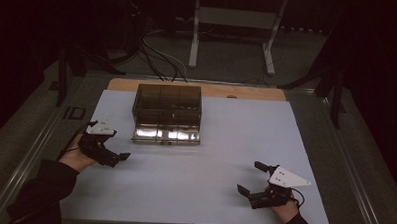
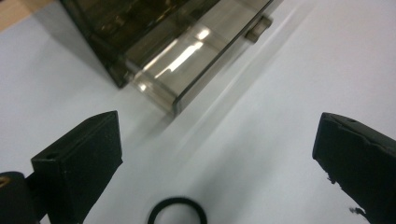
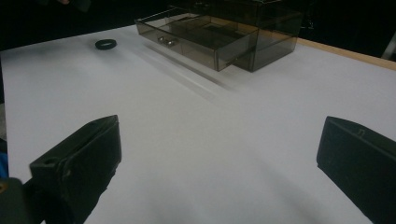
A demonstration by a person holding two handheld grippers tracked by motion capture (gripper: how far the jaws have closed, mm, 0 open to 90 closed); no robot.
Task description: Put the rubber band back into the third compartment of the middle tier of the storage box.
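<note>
Hovering with jaws spread wide over the white table (image 1: 198, 192), the left gripper (image 2: 217, 154) has the small black ring (image 2: 177, 211) lying between them, the smoky drawer box (image 1: 167, 113) just beyond with its drawer pulled out, while the right gripper (image 1: 248, 180), also spread, sits well apart.

In your left gripper view, the black ring (image 2: 177, 212) is cut off by the bottom edge, and the smoky drawer box (image 2: 154, 42) runs off the top. Streaks of blur cross the table (image 2: 289, 93) beside the open drawer (image 2: 196, 60). In your right gripper view, the ring (image 3: 106, 44) is small and far off. From above, the box's (image 1: 167, 113) contents are too dark to tell.
</note>
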